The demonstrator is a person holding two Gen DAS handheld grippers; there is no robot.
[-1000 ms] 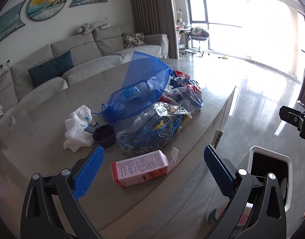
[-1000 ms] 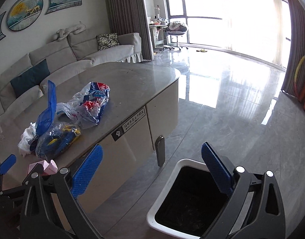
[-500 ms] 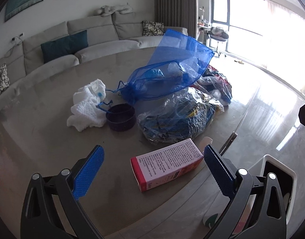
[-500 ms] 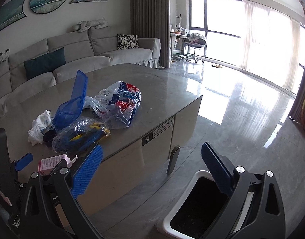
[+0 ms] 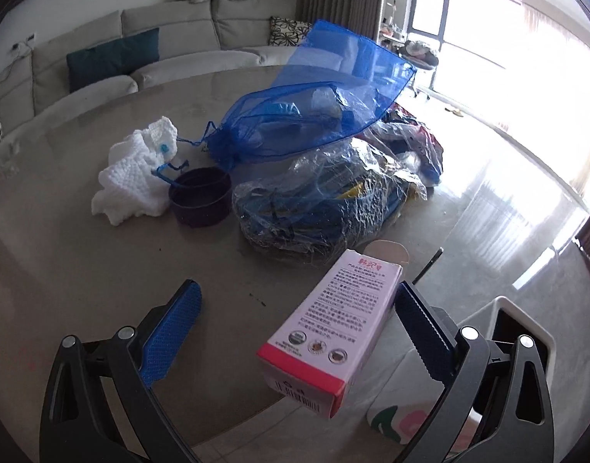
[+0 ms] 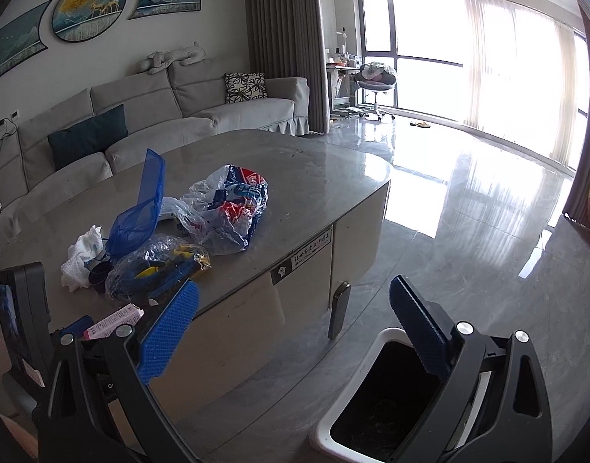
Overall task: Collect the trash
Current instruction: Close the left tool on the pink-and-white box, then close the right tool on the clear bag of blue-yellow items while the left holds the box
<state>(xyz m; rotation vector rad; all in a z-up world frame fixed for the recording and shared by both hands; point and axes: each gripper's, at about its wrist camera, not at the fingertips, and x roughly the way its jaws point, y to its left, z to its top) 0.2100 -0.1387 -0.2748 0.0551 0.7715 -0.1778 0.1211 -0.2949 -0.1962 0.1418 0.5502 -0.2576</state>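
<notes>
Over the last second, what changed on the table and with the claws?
The left claw advanced on the pink box, which now lies between its open fingers, ungripped. The right claw swung back toward the table, open above the bin. The trash stayed put.

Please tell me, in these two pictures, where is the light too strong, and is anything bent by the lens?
Left wrist view: the window is blown out white, and glare washes over the floor; the table edge curves like a bowl. Right wrist view: the same window is overexposed and mirrors on the glossy floor; the curtain bows; corners are dark.
</notes>
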